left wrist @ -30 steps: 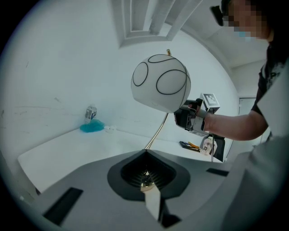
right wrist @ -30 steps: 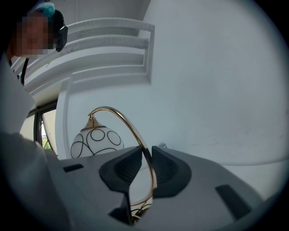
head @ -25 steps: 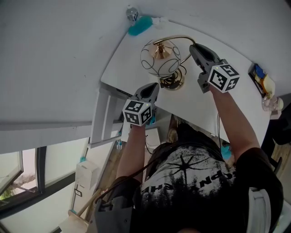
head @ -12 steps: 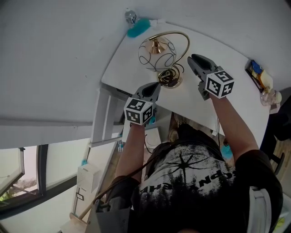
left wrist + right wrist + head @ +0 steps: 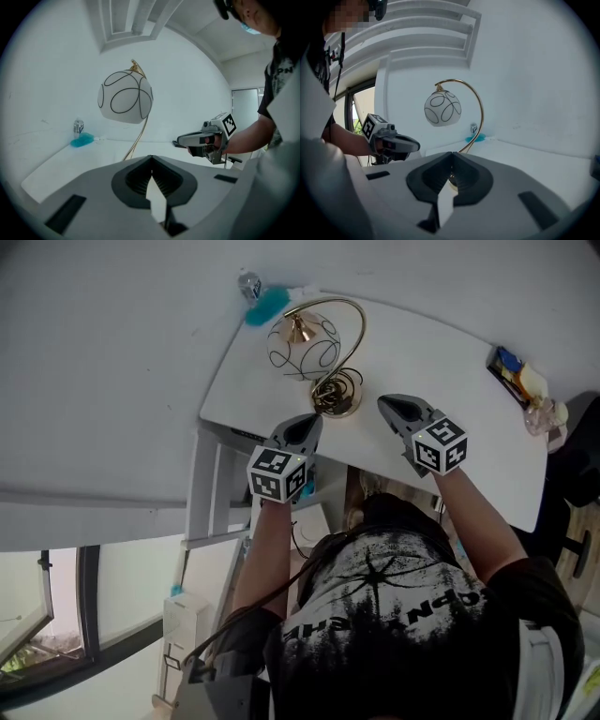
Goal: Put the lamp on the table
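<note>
- I've got the lamp [image 5: 302, 345] standing upright on the white worktop [image 5: 441, 343], toward its left end, with nothing gripping it.
- Its round brass base [image 5: 337, 407] sits flat on the surface. A thin gold stem arches up and over from it, and the white globe with black loops hangs from the end of the arch.
- My left tongs [image 5: 307, 420] are closed tip to tip with nothing in them. In the left gripper view the two dark pads meet at a point and only the worktop shows beyond.
- They hover at the near edge of the worktop, just near-left of the lamp base and apart from it.
- My right tongs [image 5: 385, 402] are closed and empty too. In the right gripper view the tips touch, and a bit of the brass base shows past them.
- They're over the worktop just right of the base, with bare white surface between the two.
- Both tongs point toward the far wall, one on each side of the lamp.
- At the far left corner there's a blue object [image 5: 265, 306] lying by the wall, with a small can [image 5: 248, 283] beside it.
- Some small clutter [image 5: 514, 371] sits at the far right end, well away from the lamp.
</note>
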A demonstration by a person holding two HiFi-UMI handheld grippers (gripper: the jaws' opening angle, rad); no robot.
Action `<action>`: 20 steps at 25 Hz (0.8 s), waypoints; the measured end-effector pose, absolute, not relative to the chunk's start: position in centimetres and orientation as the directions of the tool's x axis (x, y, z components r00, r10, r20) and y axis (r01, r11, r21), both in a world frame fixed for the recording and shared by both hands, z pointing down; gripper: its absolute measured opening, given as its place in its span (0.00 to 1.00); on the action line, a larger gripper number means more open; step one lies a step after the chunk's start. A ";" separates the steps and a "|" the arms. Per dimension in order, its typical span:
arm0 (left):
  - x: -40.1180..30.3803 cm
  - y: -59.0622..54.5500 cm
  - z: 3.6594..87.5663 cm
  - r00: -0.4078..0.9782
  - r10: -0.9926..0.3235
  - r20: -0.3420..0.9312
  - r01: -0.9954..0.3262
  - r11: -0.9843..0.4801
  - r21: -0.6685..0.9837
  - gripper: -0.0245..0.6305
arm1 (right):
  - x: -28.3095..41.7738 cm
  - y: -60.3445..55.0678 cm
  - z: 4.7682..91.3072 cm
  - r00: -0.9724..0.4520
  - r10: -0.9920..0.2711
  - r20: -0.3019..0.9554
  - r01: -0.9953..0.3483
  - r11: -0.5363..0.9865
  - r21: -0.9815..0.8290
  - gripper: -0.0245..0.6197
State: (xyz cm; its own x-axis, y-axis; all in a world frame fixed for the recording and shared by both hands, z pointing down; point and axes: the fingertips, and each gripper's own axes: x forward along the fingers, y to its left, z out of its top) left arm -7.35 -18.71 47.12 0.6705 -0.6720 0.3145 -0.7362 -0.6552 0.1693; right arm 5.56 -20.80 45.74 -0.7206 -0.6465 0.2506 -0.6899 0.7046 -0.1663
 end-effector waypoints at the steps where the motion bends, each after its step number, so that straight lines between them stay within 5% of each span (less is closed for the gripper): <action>1: -7.3 -18.4 47.1 0.671 -0.671 0.315 -0.735 -0.657 0.166 0.06 | 5.6 -20.1 45.9 -0.724 -0.641 0.255 -0.686 0.710 -0.161 0.07; 20: -7.8 -16.3 47.0 0.666 -0.679 0.309 -0.742 -0.645 0.181 0.06 | 4.6 -17.0 46.4 -0.748 -0.607 0.268 -0.654 0.745 -0.136 0.07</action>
